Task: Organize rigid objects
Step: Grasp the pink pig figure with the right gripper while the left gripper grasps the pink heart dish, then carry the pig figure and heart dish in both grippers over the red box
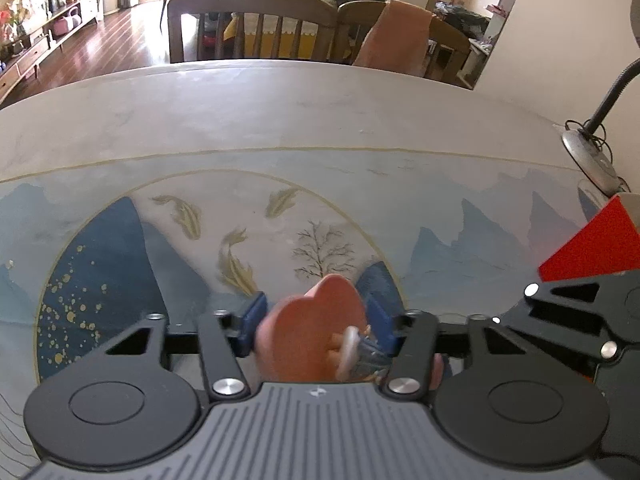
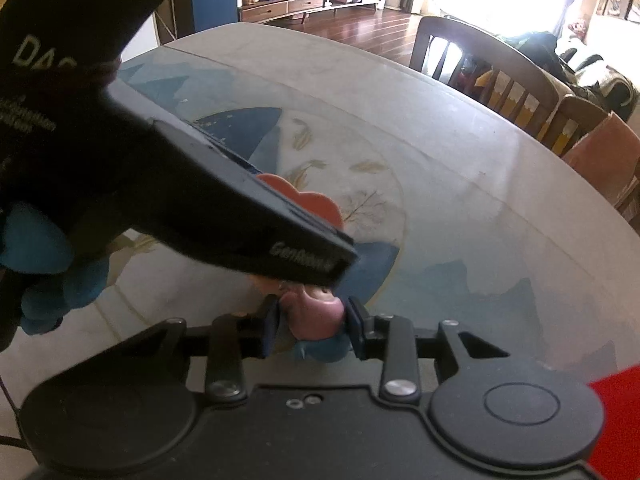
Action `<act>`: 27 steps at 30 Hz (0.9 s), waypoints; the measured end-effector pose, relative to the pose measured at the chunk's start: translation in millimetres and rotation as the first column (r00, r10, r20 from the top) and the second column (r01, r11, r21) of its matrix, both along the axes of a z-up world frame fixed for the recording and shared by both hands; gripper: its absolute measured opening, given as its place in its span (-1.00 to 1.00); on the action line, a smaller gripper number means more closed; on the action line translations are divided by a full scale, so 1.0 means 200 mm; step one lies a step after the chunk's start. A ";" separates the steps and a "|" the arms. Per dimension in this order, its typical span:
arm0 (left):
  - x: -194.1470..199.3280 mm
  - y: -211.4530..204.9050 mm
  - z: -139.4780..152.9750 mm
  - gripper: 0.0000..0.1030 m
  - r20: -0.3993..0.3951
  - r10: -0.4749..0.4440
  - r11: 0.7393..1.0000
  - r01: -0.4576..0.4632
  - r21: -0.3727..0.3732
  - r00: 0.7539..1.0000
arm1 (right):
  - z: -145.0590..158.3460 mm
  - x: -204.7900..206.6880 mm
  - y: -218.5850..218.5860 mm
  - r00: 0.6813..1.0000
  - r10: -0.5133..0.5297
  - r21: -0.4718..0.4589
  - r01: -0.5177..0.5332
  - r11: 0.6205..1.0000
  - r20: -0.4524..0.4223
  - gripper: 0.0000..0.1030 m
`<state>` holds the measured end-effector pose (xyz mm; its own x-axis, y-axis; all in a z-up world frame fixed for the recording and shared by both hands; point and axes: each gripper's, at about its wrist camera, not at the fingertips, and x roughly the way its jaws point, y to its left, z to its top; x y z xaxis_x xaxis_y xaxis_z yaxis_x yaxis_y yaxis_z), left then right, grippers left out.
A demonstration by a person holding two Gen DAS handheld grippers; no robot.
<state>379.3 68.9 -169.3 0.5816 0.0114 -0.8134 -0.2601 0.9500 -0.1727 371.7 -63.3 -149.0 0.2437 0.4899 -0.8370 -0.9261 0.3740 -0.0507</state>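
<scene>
Black linkage and the ribbed grey body of the left gripper [image 1: 316, 326] fill the bottom of the left wrist view, and between its blue pads [image 1: 253, 322] sits a flat salmon-pink, cloud-shaped piece [image 1: 320, 332] with a pale ring and a small greyish part at its lower right edge. Both pads lie against the sides of that piece, so the jaws stand narrow and clamped on it. At 3 o'clock in this view the black frame of the right gripper crowds in, with a red box [image 1: 592, 246] just behind it and a grey lamp base [image 1: 588, 160] with a bendy neck at 2 o'clock. Below everything lies the table [image 1: 280, 112], covered by a mat printed with blue mountains, gold fish and a bare tree. In the right wrist view, the right gripper [image 2: 314, 326] has its blue pads drawn in close on a rounded pink figure part [image 2: 316, 314] with something blue beneath it; the pads appear to touch it on both sides, so it holds that part in a narrow grip. From 10 o'clock the left gripper's dark body [image 2: 200, 200] slants across toward the centre, a hand in a blue glove [image 2: 44, 264] behind it at 9 o'clock, and the cloud-shaped piece [image 2: 316, 202] peeks out over its top edge. Wooden chairs [image 2: 480, 68] stand beyond the far table edge at 1 o'clock.
</scene>
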 end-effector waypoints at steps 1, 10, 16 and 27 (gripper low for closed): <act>-0.01 0.00 0.00 -0.30 -0.002 -0.001 1.000 0.001 0.000 1.000 | 0.00 -0.01 -0.01 1.000 -0.003 0.002 0.003 1.000 -0.004 -0.35; -0.13 0.03 0.02 -0.52 0.008 0.022 0.999 -0.021 -0.040 1.000 | 0.03 -0.09 -0.14 0.985 -0.128 0.043 0.134 0.990 -0.119 -0.34; -0.27 0.04 0.03 -0.68 0.006 0.065 0.996 -0.065 -0.066 0.998 | 0.08 -0.16 -0.26 0.956 -0.220 0.080 0.239 0.968 -0.195 -0.34; -0.50 0.01 0.10 -0.74 0.029 0.053 0.996 -0.051 -0.076 0.998 | 0.17 -0.31 -0.49 0.909 -0.328 0.123 0.367 0.922 -0.256 -0.34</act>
